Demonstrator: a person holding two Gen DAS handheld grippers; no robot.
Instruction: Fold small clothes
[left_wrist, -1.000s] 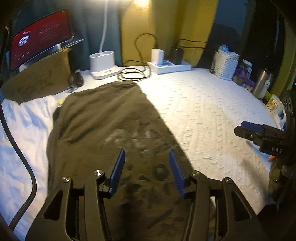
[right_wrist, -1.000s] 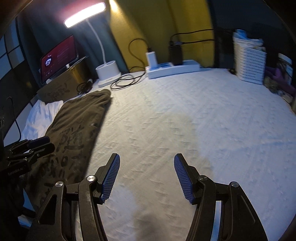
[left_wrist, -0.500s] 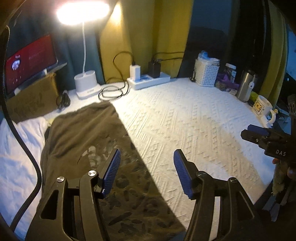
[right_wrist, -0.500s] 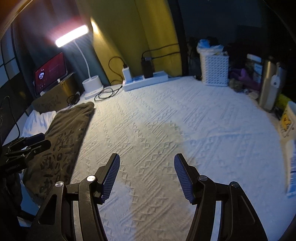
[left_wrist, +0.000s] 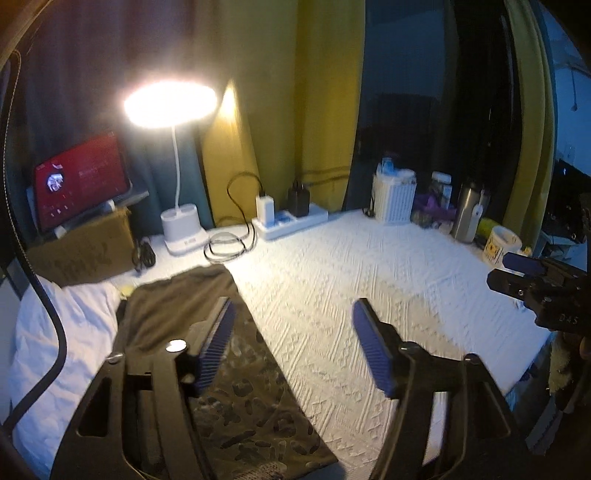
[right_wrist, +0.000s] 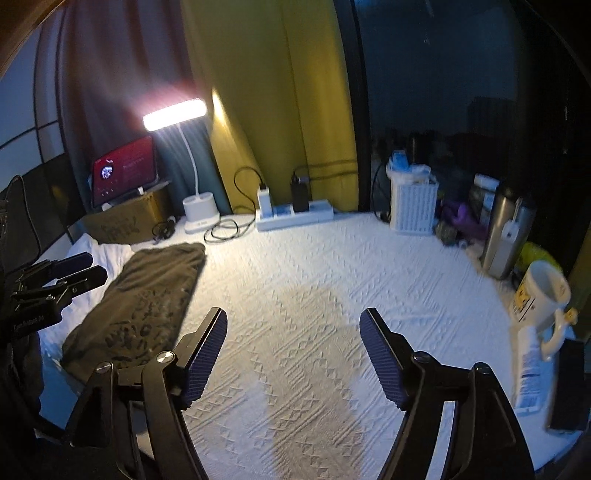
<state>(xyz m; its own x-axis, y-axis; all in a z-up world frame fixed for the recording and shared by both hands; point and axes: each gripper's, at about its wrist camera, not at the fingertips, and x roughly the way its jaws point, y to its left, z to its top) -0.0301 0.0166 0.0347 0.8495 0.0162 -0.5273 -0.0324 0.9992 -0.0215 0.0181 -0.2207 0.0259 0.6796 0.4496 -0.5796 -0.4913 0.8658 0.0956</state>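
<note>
A dark olive garment with a camouflage print (left_wrist: 229, 387) lies folded into a long strip on the left part of the white textured bedspread (left_wrist: 369, 280); the right wrist view shows the garment (right_wrist: 144, 302) too. My left gripper (left_wrist: 291, 343) hovers above its right edge, jaws opening, nothing between them. My right gripper (right_wrist: 293, 350) hangs over bare bedspread to the right of the garment, jaws opening and empty. The right gripper (left_wrist: 532, 280) also shows at the right edge of the left wrist view, and the left gripper (right_wrist: 70, 273) at the left edge of the right wrist view.
A white cloth (left_wrist: 62, 332) lies left of the garment. Along the back stand a red-screen tablet (left_wrist: 79, 181) on a cardboard box, a lit lamp (left_wrist: 181, 229), a power strip (left_wrist: 288, 221) with cables, a white basket (left_wrist: 393, 195), a steel flask (left_wrist: 471, 210) and a mug (right_wrist: 541, 299).
Both grippers have lifted and pulled back from the bed, so more of the room shows. Their jaws have spread wider. The garment lies where it was.
</note>
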